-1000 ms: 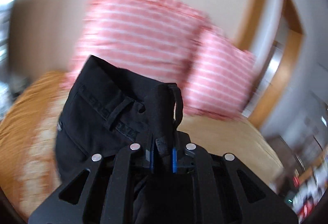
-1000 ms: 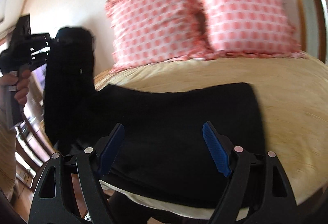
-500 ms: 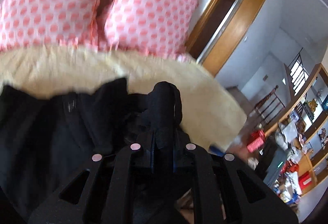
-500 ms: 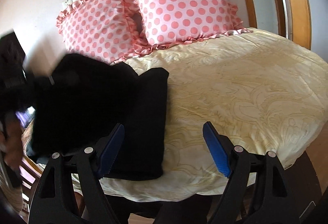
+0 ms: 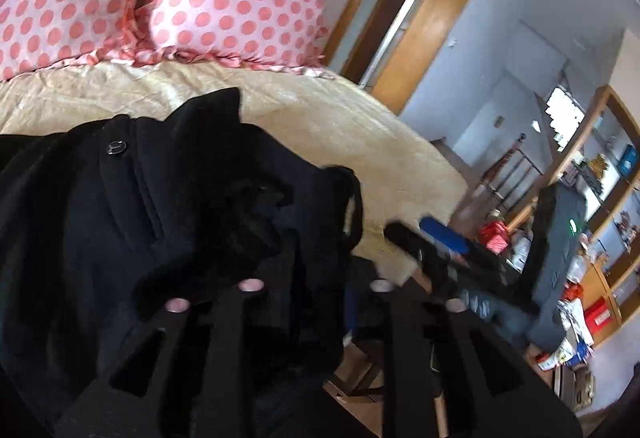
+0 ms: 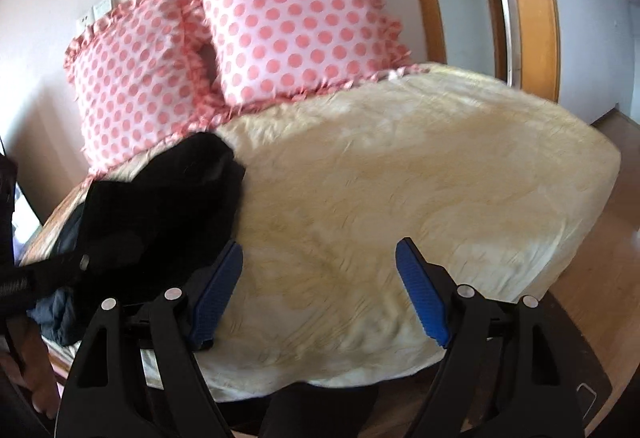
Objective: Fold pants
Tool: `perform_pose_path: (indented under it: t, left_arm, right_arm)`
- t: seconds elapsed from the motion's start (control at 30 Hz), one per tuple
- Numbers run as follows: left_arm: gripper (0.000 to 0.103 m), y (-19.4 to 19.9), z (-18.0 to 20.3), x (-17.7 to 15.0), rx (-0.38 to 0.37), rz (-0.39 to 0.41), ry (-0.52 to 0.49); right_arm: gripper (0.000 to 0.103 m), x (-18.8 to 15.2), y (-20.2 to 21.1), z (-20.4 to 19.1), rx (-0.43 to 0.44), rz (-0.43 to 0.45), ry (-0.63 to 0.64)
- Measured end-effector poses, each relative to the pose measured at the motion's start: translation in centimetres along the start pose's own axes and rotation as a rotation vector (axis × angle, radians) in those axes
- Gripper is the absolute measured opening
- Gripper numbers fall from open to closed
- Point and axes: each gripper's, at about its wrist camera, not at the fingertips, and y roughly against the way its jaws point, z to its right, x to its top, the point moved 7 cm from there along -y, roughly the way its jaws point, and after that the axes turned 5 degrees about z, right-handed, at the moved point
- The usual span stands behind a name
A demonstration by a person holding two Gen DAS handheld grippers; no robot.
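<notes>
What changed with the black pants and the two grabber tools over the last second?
The left gripper, then holding the black pants lifted up, has swung them down into a heap at the bed's left edge; whether it still grips is hidden by cloth. The right gripper stayed open and empty, and the polka-dot pillows stayed put.

Bed (image 6: 420,173), pale yellow cover — black pants (image 6: 160,205) bunched at left edge, two polka-dot pillows (image 6: 296,17) at head.

The pants (image 6: 160,205) are matt black cloth. The bedspread (image 6: 400,177) ahead of the right claw (image 6: 320,298) is soft, faintly sheened yellow fabric. Its pads (image 6: 420,298) are textured blue rubber on matt black plastic. The satin pillows (image 6: 296,17) look glossy.
</notes>
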Motion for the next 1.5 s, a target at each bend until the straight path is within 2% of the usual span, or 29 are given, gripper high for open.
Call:
perform_pose_path:
  t: [0.1,0.13,0.17,0.2,0.23,0.27,0.3,0.33,0.4,0.47,0.53,0.7,0.77,0.8,0.83,0.87,0.9,0.93,1.1,1.2,1.3,1.4,1.5]
  left_arm:
    - [0.074,2.5,0.8,-0.3,-0.093,-0.003,0.017]
    - [0.081,3.9,0.8,-0.3,-0.094,0.008,0.006]
    - [0.093,5.3,0.4,0.0,-0.051,0.039,-0.021]
    - [0.098,6.5,-0.2,0.2,0.005,0.071,-0.044]
    - [0.099,7.6,-1.2,0.5,0.093,0.109,-0.073]
    - [0.1,8.7,-2.6,0.7,0.212,0.138,-0.104]
    - [0.101,9.7,-4.5,0.7,0.361,0.16,-0.145]
    - [0.101,10.2,-5.7,0.6,0.458,0.168,-0.168]
    - [0.101,10.8,-8.0,0.1,0.626,0.168,-0.207]
    - [0.101,10.9,-9.7,-0.9,0.711,0.14,-0.235]
    - [0.101,10.9,-10.3,-1.7,0.727,0.114,-0.235]
    - [0.101,10.3,-11.3,-3.2,0.712,0.084,-0.215]
    - [0.101,10.2,-11.9,-3.4,0.697,0.074,-0.186]
    - [0.101,10.1,-12.2,-3.7,0.689,0.07,-0.173]
    - [0.101,10.0,-12.4,-3.9,0.68,0.067,-0.16]
    - [0.101,9.9,-12.6,-4.1,0.67,0.06,-0.141]
    - [0.101,9.7,-12.8,-4.3,0.663,0.055,-0.13]
    - [0.101,9.7,-13.0,-4.4,0.66,0.052,-0.122]
    - [0.101,9.9,-13.3,-4.8,0.633,0.055,-0.095]
    - [0.101,9.7,-13.3,-5.0,0.624,0.051,-0.098]
    - [0.101,9.3,-13.3,-5.1,0.626,0.044,-0.106]
    - [0.101,9.7,-12.8,-4.9,0.618,0.051,-0.107]
    - [0.101,10.3,-12.1,-4.9,0.582,0.083,-0.101]
  right_arm:
    - [0.081,2.6,0.5,-1.1,0.081,0.045,-0.007]
    - [0.081,3.5,0.6,-1.9,0.122,0.052,-0.004]
    - [0.081,4.3,0.5,-2.9,0.17,0.054,0.004]
    - [0.081,5.0,0.2,-4.2,0.227,0.044,0.02]
    - [0.081,5.3,-0.2,-5.4,0.274,0.026,0.034]
    - [0.08,5.6,-1.0,-7.1,0.331,-0.008,0.052]
    - [0.08,5.6,-1.7,-8.2,0.366,-0.04,0.068]
    - [0.074,5.5,-2.6,-9.3,0.387,-0.072,0.086]
    - [0.069,4.9,-5.1,-11.2,0.375,-0.155,0.15]
    - [0.065,4.3,-6.9,-12.1,0.366,-0.213,0.188]
    - [0.059,3.8,-8.6,-12.6,0.38,-0.273,0.189]
    - [0.058,3.8,-11.8,-11.8,0.346,-0.367,0.139]
    - [0.058,3.5,-12.3,-11.6,0.366,-0.387,0.131]
    - [0.054,3.3,-12.4,-11.8,0.377,-0.399,0.146]
    - [0.043,3.2,-12.6,-11.9,0.381,-0.403,0.161]
    - [0.038,2.9,-12.5,-12.0,0.392,-0.41,0.167]
    - [0.02,2.7,-12.5,-11.9,0.395,-0.416,0.166]
    - [0.008,2.7,-12.3,-11.7,0.389,-0.414,0.167]
    - [0.006,1.9,-8.6,-9.7,0.376,-0.365,0.112]
    - [0.003,1.3,-7.7,-7.7,0.24,-0.313,0.125]
    - [0.003,0.7,-8.4,-7.3,0.182,-0.327,0.154]
    - [0.004,2.1,-6.5,-7.7,0.182,-0.253,0.157]
    - [0.012,3.2,-3.2,-9.9,0.287,-0.166,0.185]
